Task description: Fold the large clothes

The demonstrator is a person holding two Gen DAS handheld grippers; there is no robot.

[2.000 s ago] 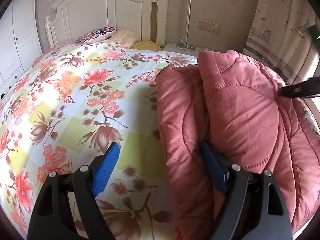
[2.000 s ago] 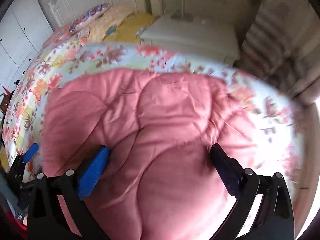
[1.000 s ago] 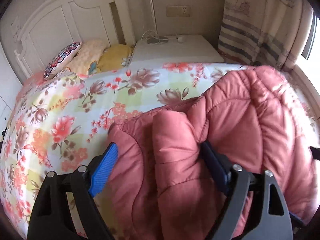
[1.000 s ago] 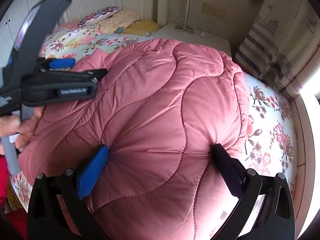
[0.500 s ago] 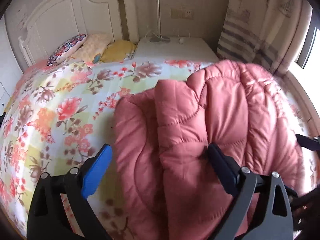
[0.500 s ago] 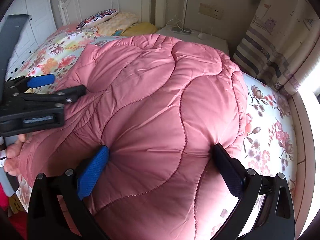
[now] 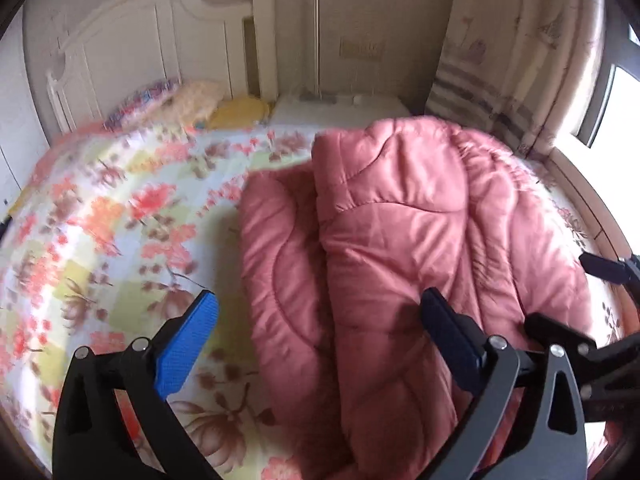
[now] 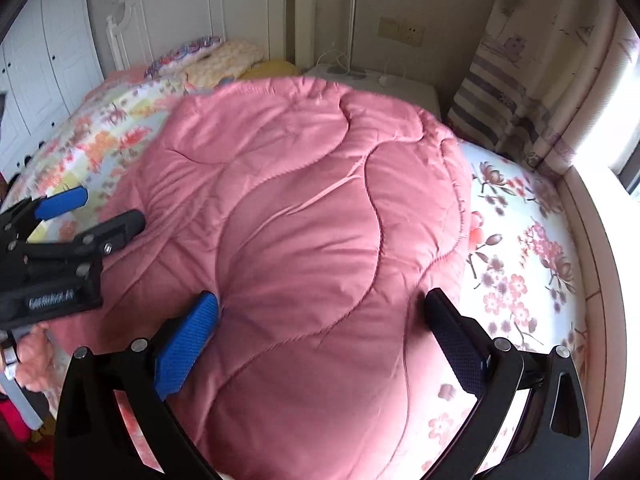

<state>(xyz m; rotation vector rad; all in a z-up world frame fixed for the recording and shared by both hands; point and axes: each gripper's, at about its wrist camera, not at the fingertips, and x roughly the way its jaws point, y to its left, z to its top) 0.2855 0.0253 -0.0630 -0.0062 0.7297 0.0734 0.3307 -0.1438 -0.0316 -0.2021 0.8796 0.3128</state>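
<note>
Left wrist view first: my left gripper (image 7: 316, 332) stands wide open, its left pad over the flowered bedspread (image 7: 100, 216) and its right pad against the near edge of the pink quilted garment (image 7: 400, 220); nothing is pinched between the fingers. Further left and back, pillows (image 7: 192, 100) lie against the white headboard (image 7: 132, 40). The pink garment lies on the right half of the bed as a thick bundle, one layer lapped over another with a long fold ridge running away from me. At the far right edge I can see part of the other tool.

Right wrist view: at the left, the left gripper shows side-on beside the garment's left edge. In the middle, my right gripper (image 8: 320, 332) is also spread wide, the padded bulk bulging up between its fingers, pads touching the fabric at both sides but not clamping it. To the right, bare bedspread, then the curtain (image 8: 520, 80) and the window.

I judge one fold is laid and I am between grips, settling the bundle. Next I would need to close each gripper on a near edge or corner, taking both layers, and carry it across toward the headboard. The padding is puffy, so a shallow pinch may slip.
</note>
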